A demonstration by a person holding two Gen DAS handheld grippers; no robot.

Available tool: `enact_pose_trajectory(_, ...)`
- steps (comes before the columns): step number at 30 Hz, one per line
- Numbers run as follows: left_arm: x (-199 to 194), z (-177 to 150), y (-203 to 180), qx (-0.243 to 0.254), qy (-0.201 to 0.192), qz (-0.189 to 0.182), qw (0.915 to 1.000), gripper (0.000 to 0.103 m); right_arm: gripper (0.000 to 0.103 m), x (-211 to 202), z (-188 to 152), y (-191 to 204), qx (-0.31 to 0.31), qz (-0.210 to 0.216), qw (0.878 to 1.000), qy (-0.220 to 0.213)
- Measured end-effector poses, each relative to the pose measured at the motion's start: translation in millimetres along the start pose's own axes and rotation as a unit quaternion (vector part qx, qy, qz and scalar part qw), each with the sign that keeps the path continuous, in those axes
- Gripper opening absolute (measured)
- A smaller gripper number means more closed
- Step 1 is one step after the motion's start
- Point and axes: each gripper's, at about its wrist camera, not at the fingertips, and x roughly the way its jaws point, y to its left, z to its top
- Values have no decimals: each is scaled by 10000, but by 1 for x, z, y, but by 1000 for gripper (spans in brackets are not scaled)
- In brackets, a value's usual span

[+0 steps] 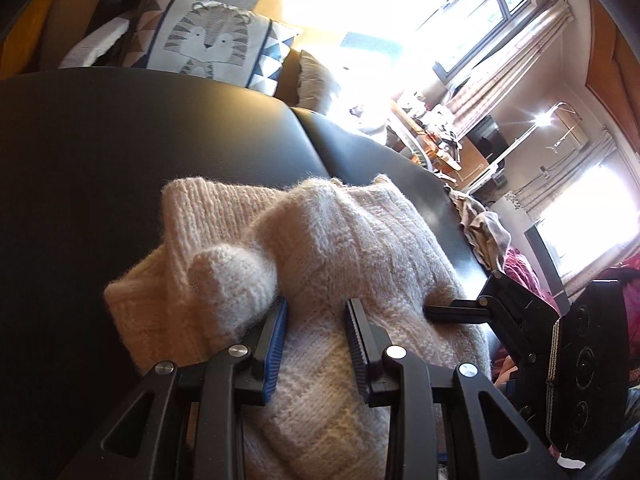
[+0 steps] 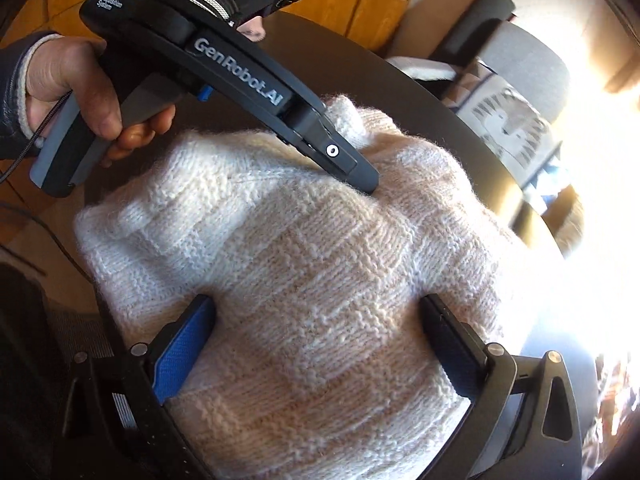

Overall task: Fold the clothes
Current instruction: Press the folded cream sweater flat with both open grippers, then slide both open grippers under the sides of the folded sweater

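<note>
The cream knit sweater (image 2: 312, 280) lies bunched mid-frame on the dark tabletop (image 1: 100, 152). The left tool (image 1: 316, 320) pinches nothing, its fingers narrowly parted over the knit; the right tool (image 2: 316, 328) is spread wide. The rolled sleeve (image 1: 236, 276) at center-left could flop loose, since nothing grips it.

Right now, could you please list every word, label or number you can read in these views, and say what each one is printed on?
"GenRobot.AI": pale letters along the black body of the left tool.
Small white lettering on the rear of that body, near the hand: too small to read.
Nothing legible in the left wrist view; the cushion has only a picture.
</note>
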Motion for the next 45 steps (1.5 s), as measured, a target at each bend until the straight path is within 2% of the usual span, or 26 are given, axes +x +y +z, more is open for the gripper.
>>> enact_pose_trajectory(2, 12, 6, -16, 12, 71, -194, 9998, 31, 103, -11, -14, -10, 166, -34, 9997, -156)
enact_pose_trajectory(5, 16, 18, -29, -11, 71, -391, 9992, 31, 103, -25, -18, -13, 753, -113, 9949, -669)
enact_pose_trajectory(8, 10, 28, -33, 126, 41, -225, 9997, 31, 103, -50, -15, -7, 1420, -116, 9789, -1466)
enact_pose_trajectory(10, 5, 35, -32, 239, 41, -88, 9997, 31, 103, -56, -10, 2, 1610, -302, 9709, -1748)
enact_pose_trajectory(15, -11, 47, -26, 350, -60, 109, 9993, 31, 103, -31, 19, 23, 1695, -1005, 9658, -1688)
enact_pose_trajectory(18, -17, 48, -20, 352, -46, 154, 9993, 31, 103, -8, 28, 36, 1424, -1197, 9745, -1251)
enact_pose_trajectory(21, -21, 46, -19, 368, -21, 31, 9993, 31, 103, 10, 33, 54, 928, -1432, 9810, -918)
enact_pose_trajectory(23, -22, 44, -25, 470, 52, -139, 9988, 32, 103, 13, 32, 65, 745, -1593, 9801, -922)
enact_pose_trajectory(29, -7, 40, -59, 991, 442, -827, 9907, 32, 103, 21, 29, 69, 732, -1653, 9789, -954)
enact_pose_trajectory(31, 6, 37, -63, 1145, 592, -751, 9888, 32, 103, 20, 29, 68, 762, -1628, 9791, -954)
enact_pose_trajectory(34, 25, 34, -50, 943, 696, -587, 9914, 31, 103, 17, 28, 65, 826, -1510, 9804, -963)
enact_pose_trajectory(38, 25, 30, -31, 613, 434, -736, 9945, 29, 103, 0, 22, 56, 1111, -1112, 9807, -1164)
enact_pose_trajectory(41, 21, 25, -22, 510, 286, -788, 9952, 27, 103, -33, 10, 47, 1639, -961, 9680, -1638)
enact_pose_trajectory(43, 19, 23, -17, 391, 224, -843, 9954, 27, 103, -50, 2, 40, 1935, -1159, 9569, -1829)
enact_pose_trajectory(45, 17, 24, -15, 280, 220, -858, 9957, 27, 103, -57, -4, 33, 2129, -1432, 9496, -1801)
